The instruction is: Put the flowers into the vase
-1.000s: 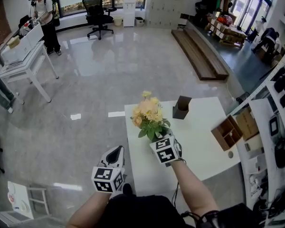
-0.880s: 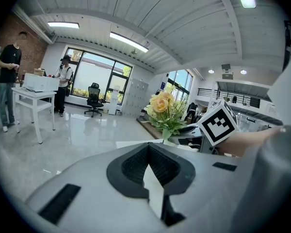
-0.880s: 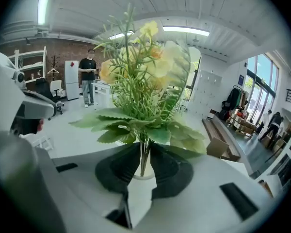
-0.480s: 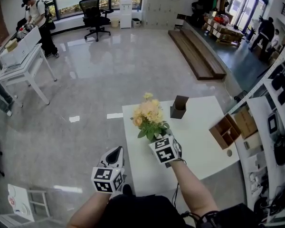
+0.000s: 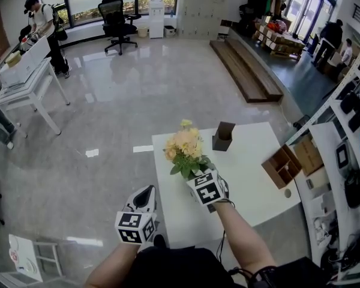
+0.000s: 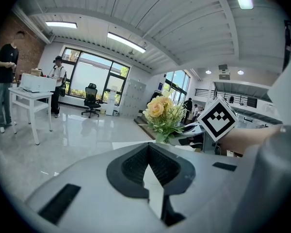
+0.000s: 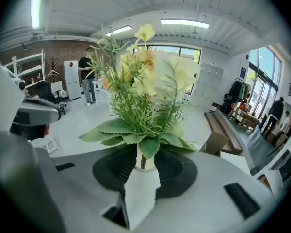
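A bunch of yellow and peach flowers (image 5: 183, 146) with green leaves stands upright near the left front of the white table (image 5: 252, 185). In the right gripper view the flowers (image 7: 145, 81) rise from a white vase (image 7: 141, 171), stem down in its neck. My right gripper (image 7: 141, 159) sits around that neck, its jaws opening and the pads standing apart from it. In the head view the right gripper (image 5: 198, 176) is just behind the leaves, which hide the vase. My left gripper (image 5: 147, 191) hangs off the table's left edge, jaws together and empty; its own view shows the flowers (image 6: 162, 111) ahead.
A dark brown box-like container (image 5: 223, 136) stands at the table's far side. A wooden compartment box (image 5: 282, 165) sits at its right edge. Shelves with equipment line the right. People, a white desk (image 5: 30, 80) and an office chair (image 5: 115, 17) are far across the floor.
The head view has shifted a little. The flowers and both grippers keep their places relative to the table.
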### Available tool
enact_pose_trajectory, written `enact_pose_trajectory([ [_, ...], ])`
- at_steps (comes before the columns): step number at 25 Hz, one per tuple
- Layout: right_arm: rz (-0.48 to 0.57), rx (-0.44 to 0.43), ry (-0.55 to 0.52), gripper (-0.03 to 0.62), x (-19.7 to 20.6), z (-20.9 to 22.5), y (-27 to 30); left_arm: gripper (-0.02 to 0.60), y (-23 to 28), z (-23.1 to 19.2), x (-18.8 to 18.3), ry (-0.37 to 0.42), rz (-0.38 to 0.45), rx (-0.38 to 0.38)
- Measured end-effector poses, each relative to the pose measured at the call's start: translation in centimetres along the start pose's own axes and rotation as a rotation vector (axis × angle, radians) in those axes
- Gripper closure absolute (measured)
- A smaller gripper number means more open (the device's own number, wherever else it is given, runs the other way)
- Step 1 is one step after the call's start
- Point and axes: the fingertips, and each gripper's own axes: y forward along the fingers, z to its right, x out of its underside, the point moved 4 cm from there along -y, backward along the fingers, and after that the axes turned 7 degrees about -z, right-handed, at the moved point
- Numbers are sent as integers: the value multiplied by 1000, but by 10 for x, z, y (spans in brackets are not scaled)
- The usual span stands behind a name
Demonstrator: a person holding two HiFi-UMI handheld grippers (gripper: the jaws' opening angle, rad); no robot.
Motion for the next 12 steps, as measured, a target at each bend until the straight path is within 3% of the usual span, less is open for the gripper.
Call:
enact_pose_trajectory([
  [12,-65,-20,-83,473,7,-9,-22,579,2,11,-3,11,4,21],
])
